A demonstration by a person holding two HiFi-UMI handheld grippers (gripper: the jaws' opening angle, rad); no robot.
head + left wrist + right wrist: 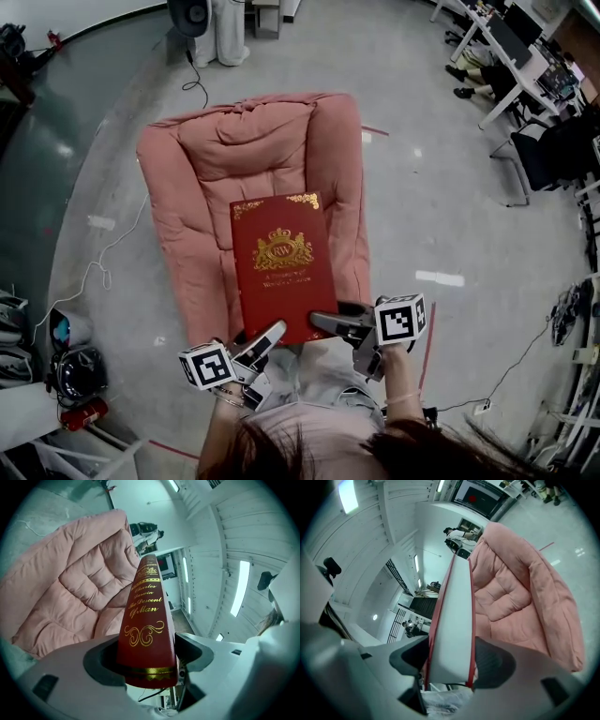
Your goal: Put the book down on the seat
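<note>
Clamping red book (281, 267) with left gripper (265, 342) on spine, right gripper (333, 324) on page edge, over pink seat (202, 159) at 12 o'clock. Unplaced; remaining: lower, release.

The spine of the red book (146, 620) reads, in gold, "Charles Darwin, The Descent Of Man".
</note>
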